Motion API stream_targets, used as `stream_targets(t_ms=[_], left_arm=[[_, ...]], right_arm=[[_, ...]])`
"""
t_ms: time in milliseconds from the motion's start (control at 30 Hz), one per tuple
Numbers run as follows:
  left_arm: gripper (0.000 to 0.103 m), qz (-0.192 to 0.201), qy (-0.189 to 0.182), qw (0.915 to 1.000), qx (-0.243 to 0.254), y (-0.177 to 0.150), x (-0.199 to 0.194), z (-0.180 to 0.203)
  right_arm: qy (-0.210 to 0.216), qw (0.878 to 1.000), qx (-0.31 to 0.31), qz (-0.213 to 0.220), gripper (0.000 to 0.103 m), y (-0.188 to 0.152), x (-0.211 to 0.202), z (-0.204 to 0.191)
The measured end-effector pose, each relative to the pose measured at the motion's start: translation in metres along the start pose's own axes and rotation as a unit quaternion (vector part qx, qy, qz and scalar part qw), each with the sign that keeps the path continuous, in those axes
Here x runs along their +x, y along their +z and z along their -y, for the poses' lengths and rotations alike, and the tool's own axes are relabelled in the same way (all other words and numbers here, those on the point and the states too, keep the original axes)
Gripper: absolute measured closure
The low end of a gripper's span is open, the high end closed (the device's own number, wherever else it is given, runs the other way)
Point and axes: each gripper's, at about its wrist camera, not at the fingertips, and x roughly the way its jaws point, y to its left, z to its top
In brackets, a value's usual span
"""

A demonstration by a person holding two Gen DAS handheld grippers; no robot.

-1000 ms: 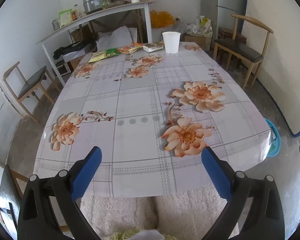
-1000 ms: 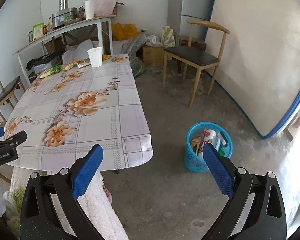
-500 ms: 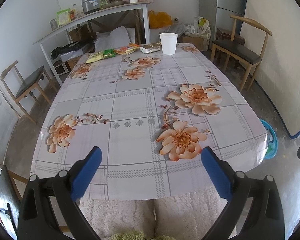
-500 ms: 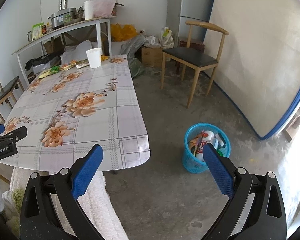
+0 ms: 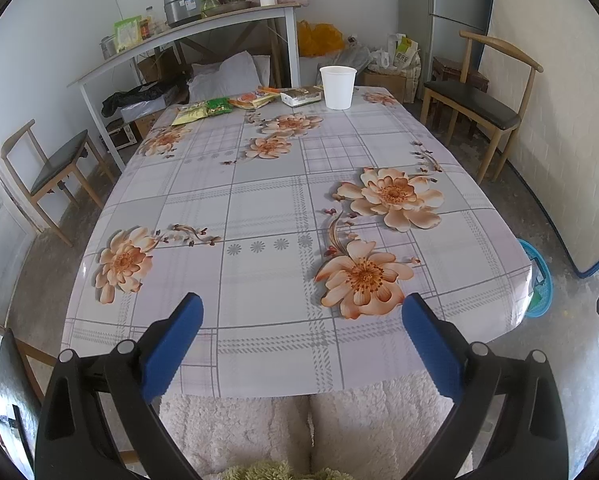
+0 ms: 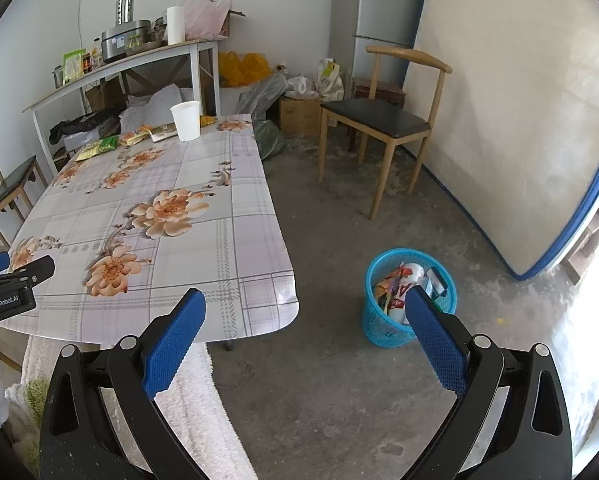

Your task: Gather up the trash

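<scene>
Here, "GenRobot.AI" on the left hand-held gripper (image 6: 3, 280), both it and the right hand-held gripper (image 6: 303, 336) spread, empty

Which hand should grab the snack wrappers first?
Left, probably. The left gripper, open, faces straight down the table toward the snack wrappers; the right gripper points at the blue trash basket.

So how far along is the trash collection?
Some done: the blue basket on the floor already holds wrappers. Nothing in hand: left gripper and right gripper are open, empty. Left: the white cup and snack packets at the table's far end.
</scene>
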Motion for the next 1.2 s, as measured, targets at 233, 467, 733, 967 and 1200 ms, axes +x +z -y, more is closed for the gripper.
stream_targets(t_ms=[233,467,733,967,1200], left_arm=[[0.005,0.000,0.000,1.0000,-0.001,-0.0006,-0.0002,-0.0003],[0.005,-0.001,-0.001,1.0000,-0.002,-0.0013,-0.0006,-0.0011],[0.005,-0.002,-0.001,1.0000,-0.003,-0.0031,-0.0013,-0.0021],[0.005,-0.002,-0.003,1.0000,-0.004,-0.0035,-0.0006,-0.0043],[0.005,-0.002,-0.003,1.0000,-0.004,-0.0034,-0.0008,-0.0050]], right_arm=[[0.000,1.000,0.000,-0.001,0.007,-0.0005,-0.0008,-0.0003],[-0.001,1.000,-0.001,0.000,0.007,-0.0005,-0.0016,-0.0009],[-0.003,1.000,-0.003,0.000,0.007,-0.0003,-0.0033,0.0034],[-0.004,1.000,-0.005,0.000,0.007,0.0002,-0.0037,0.0048],[-0.004,1.000,-0.005,0.000,0.007,0.0002,-0.0033,0.0030]])
